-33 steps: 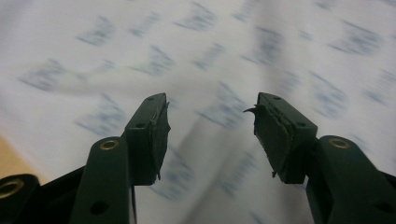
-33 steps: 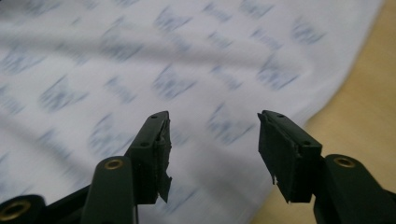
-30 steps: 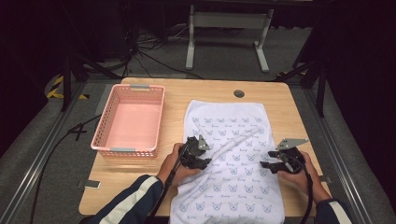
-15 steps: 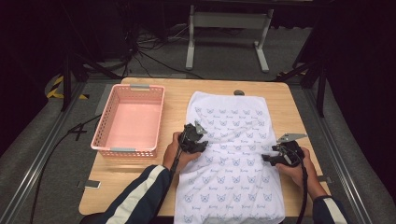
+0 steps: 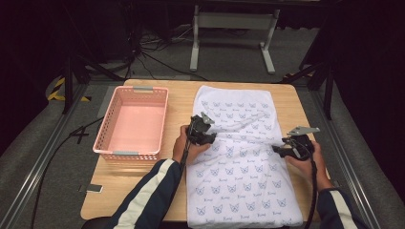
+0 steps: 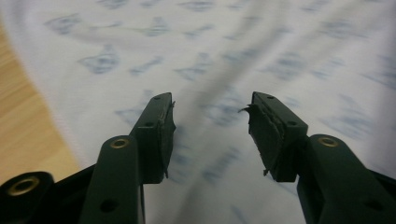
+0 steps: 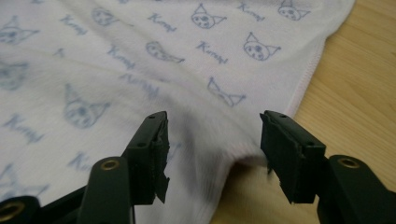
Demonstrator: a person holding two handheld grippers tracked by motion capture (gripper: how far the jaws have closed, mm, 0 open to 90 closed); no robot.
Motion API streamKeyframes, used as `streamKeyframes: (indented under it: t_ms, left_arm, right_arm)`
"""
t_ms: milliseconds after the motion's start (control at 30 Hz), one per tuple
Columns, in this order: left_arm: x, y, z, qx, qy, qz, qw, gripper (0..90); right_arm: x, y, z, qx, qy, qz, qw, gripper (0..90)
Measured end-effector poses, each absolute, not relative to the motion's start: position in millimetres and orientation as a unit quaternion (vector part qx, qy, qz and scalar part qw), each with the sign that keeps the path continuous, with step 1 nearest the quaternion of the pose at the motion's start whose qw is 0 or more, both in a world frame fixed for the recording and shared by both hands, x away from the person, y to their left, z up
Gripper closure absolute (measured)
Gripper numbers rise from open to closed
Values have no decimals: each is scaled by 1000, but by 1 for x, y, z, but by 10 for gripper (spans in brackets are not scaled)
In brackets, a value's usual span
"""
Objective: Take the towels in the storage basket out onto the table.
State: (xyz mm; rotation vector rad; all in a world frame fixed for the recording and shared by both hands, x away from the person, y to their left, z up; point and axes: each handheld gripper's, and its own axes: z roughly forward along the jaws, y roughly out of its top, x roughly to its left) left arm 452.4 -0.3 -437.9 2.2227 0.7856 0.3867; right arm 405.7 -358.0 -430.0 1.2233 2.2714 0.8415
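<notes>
Towel (image 5: 241, 164) lay flat across the bench (image 5: 179, 100) at three o'clock of the pink basket (image 5: 131, 121), left tool (image 5: 206, 138) released over its nine o'clock edge, right tool (image 5: 279, 149), jaws just narrowing, gaping at its three o'clock hem.

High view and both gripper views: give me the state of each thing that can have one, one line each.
Towel: spread flat along the table, creased across its middle, near end hanging past the table edge.
Pink basket: upright, empty, beside the towel.
Left gripper: open over the towel's left side.
Right gripper: open, straddling the towel's right edge.
</notes>
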Motion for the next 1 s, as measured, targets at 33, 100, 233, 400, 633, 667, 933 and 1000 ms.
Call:
streamKeyframes:
  t_ms: [33,100,233,400,633,667,933,1000]
  left_arm:
    - [428,3,-436,880,266,146,366,521]
    - [406,10,-437,889,245,138,362,537]
    - [374,30,-447,895,236,124,357,532]
    - [351,43,-456,903,225,110,350,518]
    - [333,53,-463,911,221,86,338,512]
    - [331,55,-462,913,216,82,335,511]
    - [320,59,-459,923,199,49,325,459]
    - [323,59,-457,918,205,50,334,444]
  right_arm:
    - [391,-363,-430,435,824,296,209,438]
    - [379,-366,-435,434,832,283,199,446]
    - [357,-371,-447,435,838,270,191,443]
    - [337,-373,-446,429,843,263,188,430]
    - [301,-374,-445,418,853,257,179,414]
    - [297,-375,-445,419,852,258,178,414]
    - [280,-379,-444,411,864,257,135,445]
    - [280,-377,-441,392,876,248,133,465]
